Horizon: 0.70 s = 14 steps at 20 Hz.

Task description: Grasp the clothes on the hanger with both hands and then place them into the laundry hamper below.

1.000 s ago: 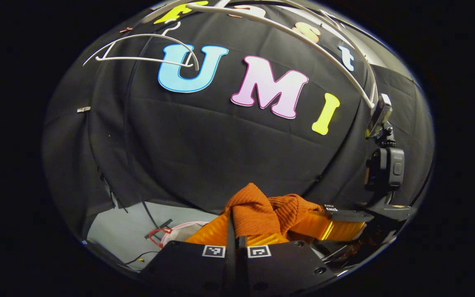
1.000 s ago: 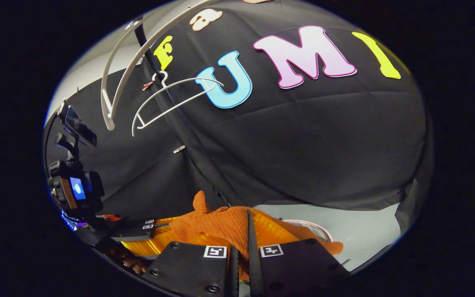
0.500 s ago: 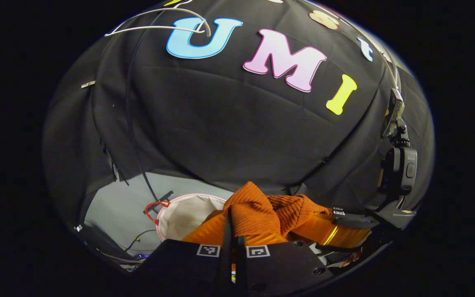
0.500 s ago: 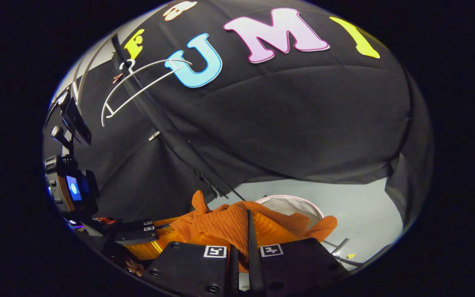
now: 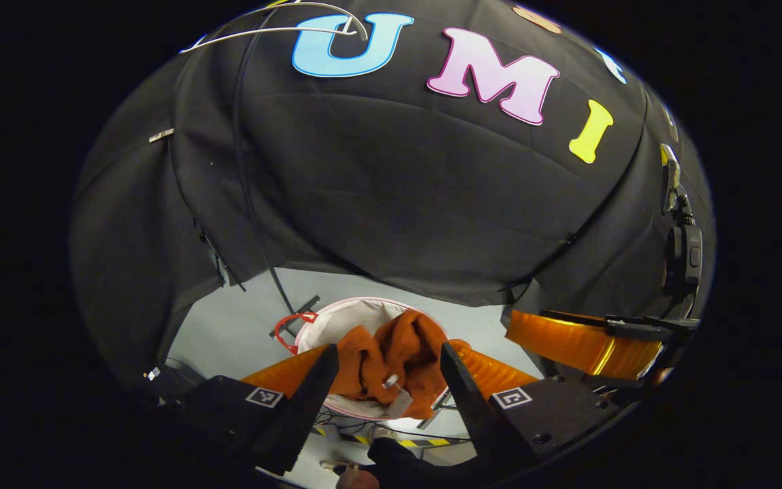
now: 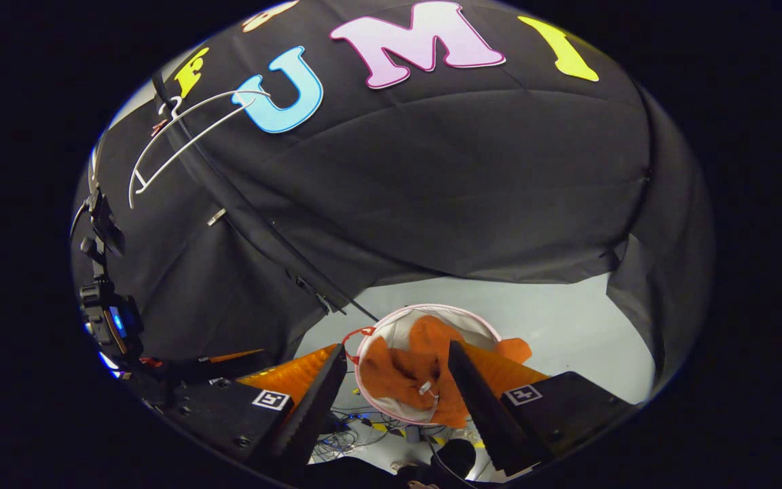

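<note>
Spillage is the risk: both hand-held grippers, left (image 5: 385,380) and right (image 6: 396,380), are spread and empty, while the orange garment (image 6: 413,367) is draped over the hamper (image 6: 391,319) rim and could slide onto the floor (image 6: 554,319).

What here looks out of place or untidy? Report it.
The orange garment lies bunched in the hamper, with part draped over the rim at the right rather than fully inside. The white hanger hangs bare. Both grippers are open above the hamper.
</note>
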Each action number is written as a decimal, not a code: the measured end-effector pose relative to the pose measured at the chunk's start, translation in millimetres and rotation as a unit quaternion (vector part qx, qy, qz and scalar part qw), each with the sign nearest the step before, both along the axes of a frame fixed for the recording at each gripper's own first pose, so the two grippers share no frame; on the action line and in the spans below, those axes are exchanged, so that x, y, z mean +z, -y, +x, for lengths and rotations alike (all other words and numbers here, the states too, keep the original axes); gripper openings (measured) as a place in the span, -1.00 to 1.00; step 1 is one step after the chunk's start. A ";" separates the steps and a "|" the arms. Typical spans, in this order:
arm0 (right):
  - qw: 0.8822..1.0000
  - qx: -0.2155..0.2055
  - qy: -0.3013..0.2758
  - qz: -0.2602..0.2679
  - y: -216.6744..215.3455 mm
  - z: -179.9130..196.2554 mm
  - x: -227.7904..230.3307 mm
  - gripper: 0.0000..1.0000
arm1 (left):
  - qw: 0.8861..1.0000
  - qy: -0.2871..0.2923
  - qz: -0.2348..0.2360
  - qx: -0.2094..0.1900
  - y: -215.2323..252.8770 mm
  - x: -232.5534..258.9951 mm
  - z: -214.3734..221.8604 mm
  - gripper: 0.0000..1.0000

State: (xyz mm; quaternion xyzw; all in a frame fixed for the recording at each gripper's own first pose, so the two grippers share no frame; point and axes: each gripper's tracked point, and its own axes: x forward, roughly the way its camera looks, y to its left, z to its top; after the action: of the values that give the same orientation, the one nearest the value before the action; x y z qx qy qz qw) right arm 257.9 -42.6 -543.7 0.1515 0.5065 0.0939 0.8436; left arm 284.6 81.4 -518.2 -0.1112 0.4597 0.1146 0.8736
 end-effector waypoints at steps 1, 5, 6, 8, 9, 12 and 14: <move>1.000 0.000 0.000 0.001 0.6 -0.9 1.6 0.97 | 1.000 0.000 0.000 0.003 -1.7 0.9 -2.9 0.92; 1.000 0.002 0.004 0.002 -0.5 -3.5 7.8 0.97 | 1.000 0.012 -0.001 0.008 -2.6 10.9 -5.6 0.91; 1.000 0.002 0.004 0.004 -2.4 -4.0 10.9 0.97 | 1.000 0.013 0.001 0.007 -2.0 13.2 -7.7 0.91; 1.000 0.001 0.014 0.008 -5.5 -6.5 22.1 0.97 | 1.000 0.021 0.002 0.002 -1.2 21.6 -11.2 0.91; 1.000 0.001 0.023 0.005 -7.4 -7.7 28.2 0.97 | 1.000 0.026 0.002 -0.002 -0.5 26.1 -13.2 0.92; 0.999 -0.003 0.046 0.003 -12.0 -11.6 50.7 0.97 | 0.999 0.044 0.008 -0.016 -0.4 42.7 -22.6 0.92; 0.998 -0.007 0.061 0.002 -16.2 -19.0 64.7 0.97 | 0.998 0.062 0.011 -0.026 1.1 58.9 -32.2 0.92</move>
State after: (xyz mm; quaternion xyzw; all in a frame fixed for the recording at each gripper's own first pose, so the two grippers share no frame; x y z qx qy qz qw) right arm 238.9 -26.4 -479.0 0.1511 0.4532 0.0982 0.8730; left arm 252.4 80.3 -459.3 -0.0964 0.4066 0.0899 0.9041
